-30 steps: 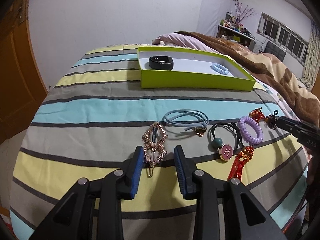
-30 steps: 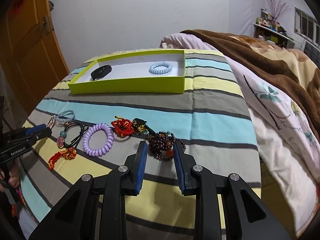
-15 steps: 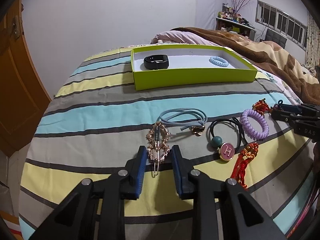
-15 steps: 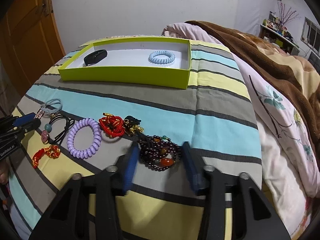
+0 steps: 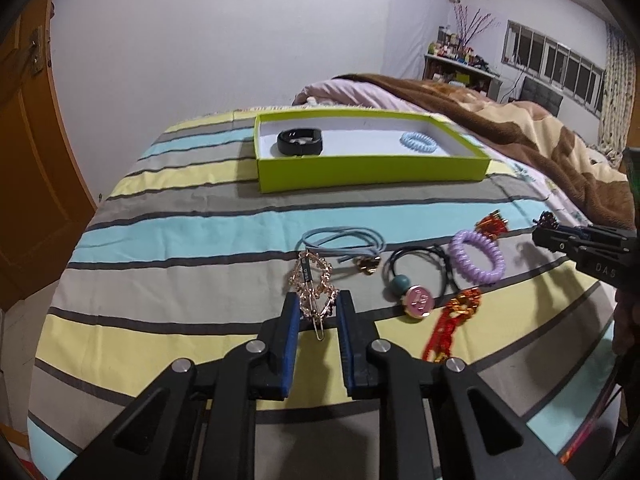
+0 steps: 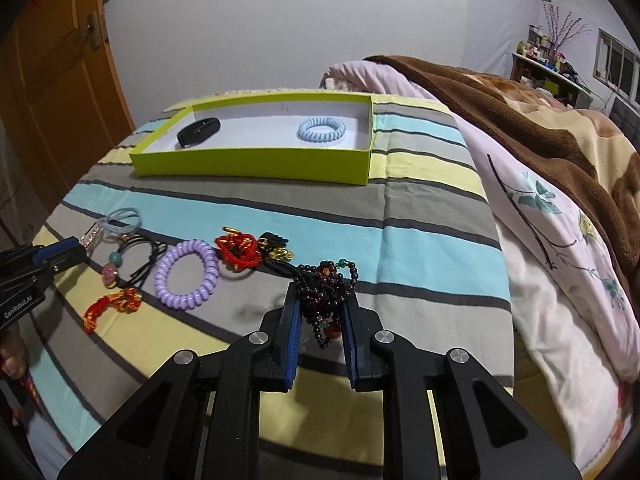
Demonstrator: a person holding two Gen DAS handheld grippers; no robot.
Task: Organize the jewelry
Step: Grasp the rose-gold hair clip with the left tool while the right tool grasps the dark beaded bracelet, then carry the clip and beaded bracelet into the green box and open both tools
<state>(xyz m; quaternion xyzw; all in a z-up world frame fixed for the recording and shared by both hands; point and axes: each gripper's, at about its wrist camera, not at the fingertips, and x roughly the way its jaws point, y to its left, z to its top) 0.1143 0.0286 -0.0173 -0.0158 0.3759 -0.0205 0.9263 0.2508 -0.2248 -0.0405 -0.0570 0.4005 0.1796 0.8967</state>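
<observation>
Beads are the likelier trouble: the dark bead bracelet (image 6: 326, 292) sits bunched between the blue pads of the right gripper (image 6: 320, 312), whose jaws have just been closing onto it, and loops hang loose below the pads, so a strand could slip free or snag the black-and-gold knot charm (image 6: 274, 248) lying just beyond it as it travels. On the left, the gold hair clip (image 5: 314, 294) lies between the pads of the left gripper (image 5: 316, 312), which has likewise just been closing; the pads look pressed to the clip's near half (a thin, flat, ornate thing), so it may pivot or drop if the hold is only on its edges, and its far tip sits close to the blue cord (image 5: 340, 240), which could be dragged along. Both pieces are at the near end of the striped bed cover (image 5: 180, 272), with the green box (image 5: 372, 170) well beyond, holding a black band (image 5: 300, 142) and a blue coil tie (image 5: 418, 143). Open cover lies between, so the way is free; the box's near wall must be cleared, and the white floor between the two items offers room.
</observation>
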